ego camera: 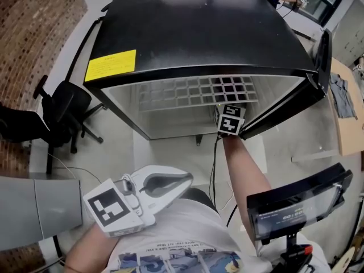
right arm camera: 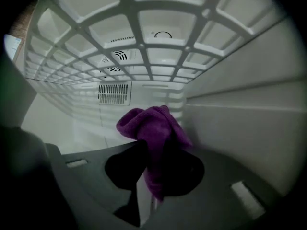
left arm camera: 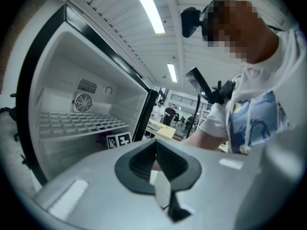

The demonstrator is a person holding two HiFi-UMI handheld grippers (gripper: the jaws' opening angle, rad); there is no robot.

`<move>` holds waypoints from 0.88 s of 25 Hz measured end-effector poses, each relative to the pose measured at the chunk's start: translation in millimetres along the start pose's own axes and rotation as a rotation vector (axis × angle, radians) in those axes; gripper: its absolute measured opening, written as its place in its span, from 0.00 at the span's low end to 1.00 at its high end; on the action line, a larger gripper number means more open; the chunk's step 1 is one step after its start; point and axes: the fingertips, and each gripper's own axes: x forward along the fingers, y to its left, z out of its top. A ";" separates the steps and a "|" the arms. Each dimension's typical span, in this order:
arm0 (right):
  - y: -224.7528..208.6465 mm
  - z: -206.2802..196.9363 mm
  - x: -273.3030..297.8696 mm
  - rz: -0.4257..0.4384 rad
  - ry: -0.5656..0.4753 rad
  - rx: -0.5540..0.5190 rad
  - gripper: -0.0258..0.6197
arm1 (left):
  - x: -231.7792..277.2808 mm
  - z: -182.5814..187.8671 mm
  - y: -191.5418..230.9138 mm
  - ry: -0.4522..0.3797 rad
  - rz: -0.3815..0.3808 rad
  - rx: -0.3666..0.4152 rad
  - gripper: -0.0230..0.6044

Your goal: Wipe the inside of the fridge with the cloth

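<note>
Pale floor (ego camera: 111, 152) carries black fridge (ego camera: 199, 33), black office chair (ego camera: 62, 115) near; white grid shelf (ego camera: 187, 90) inside fridge.

- This is a shared work hall, more lab or office than home: long strip lights (left arm camera: 148, 6) run along a ribbed ceiling (left arm camera: 120, 28).
- A brick wall (ego camera: 34, 27) and a black swivel office chair (ego camera: 65, 110) stand at one side.
- People (left arm camera: 169, 113) stand by a wooden counter (left arm camera: 158, 128) in the open background.
- The small black fridge (ego camera: 199, 33) sits on a bare grey floor (ego camera: 122, 152), near a screen on a stand (ego camera: 298, 203).
</note>
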 end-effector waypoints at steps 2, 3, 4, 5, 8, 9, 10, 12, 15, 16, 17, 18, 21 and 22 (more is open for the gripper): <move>1.5 -2.7 5.4 0.013 0.009 0.002 0.16 | -0.4 0.6 1.3 -0.001 0.007 -0.001 0.04; 3.6 -3.5 7.6 0.020 0.012 0.006 0.16 | -1.0 0.9 2.5 -0.002 0.012 -0.002 0.04; 6.7 -4.1 9.4 0.028 0.015 0.013 0.16 | -1.8 1.0 3.9 -0.003 0.018 -0.004 0.04; 10.9 -4.6 11.2 0.039 0.016 0.018 0.16 | -2.7 1.0 5.2 -0.003 0.025 -0.006 0.04; 25.2 -7.0 17.6 0.077 0.023 0.032 0.16 | -4.7 1.6 7.9 -0.005 0.039 -0.010 0.04; 30.0 -8.5 19.3 0.088 0.027 0.033 0.16 | -5.4 1.7 8.5 -0.007 0.043 -0.011 0.04; 34.8 -9.8 20.8 0.100 0.030 0.032 0.16 | -6.2 1.8 9.2 -0.009 0.048 -0.013 0.04; 44.2 -8.3 22.4 0.120 0.024 0.021 0.16 | -8.3 1.5 10.9 -0.013 0.058 -0.018 0.04; 58.2 -3.5 23.6 0.147 0.013 0.018 0.16 | -11.5 1.5 13.2 -0.017 0.072 -0.023 0.04; 63.2 -2.0 23.7 0.158 0.011 0.019 0.16 | -12.5 1.6 13.4 -0.019 0.075 -0.023 0.04; 68.6 0.9 23.2 0.170 0.004 0.019 0.16 | -13.6 1.5 13.6 -0.020 0.079 -0.023 0.04; 74.1 2.6 23.2 0.181 -0.001 0.019 0.16 | -14.9 1.4 13.8 -0.023 0.083 -0.024 0.04; 90.2 7.1 23.9 0.213 -0.012 0.017 0.16 | -18.6 1.4 15.5 -0.028 0.096 -0.027 0.04; 95.1 6.0 24.5 0.223 -0.010 0.015 0.16 | -19.5 1.2 15.7 -0.028 0.098 -0.027 0.04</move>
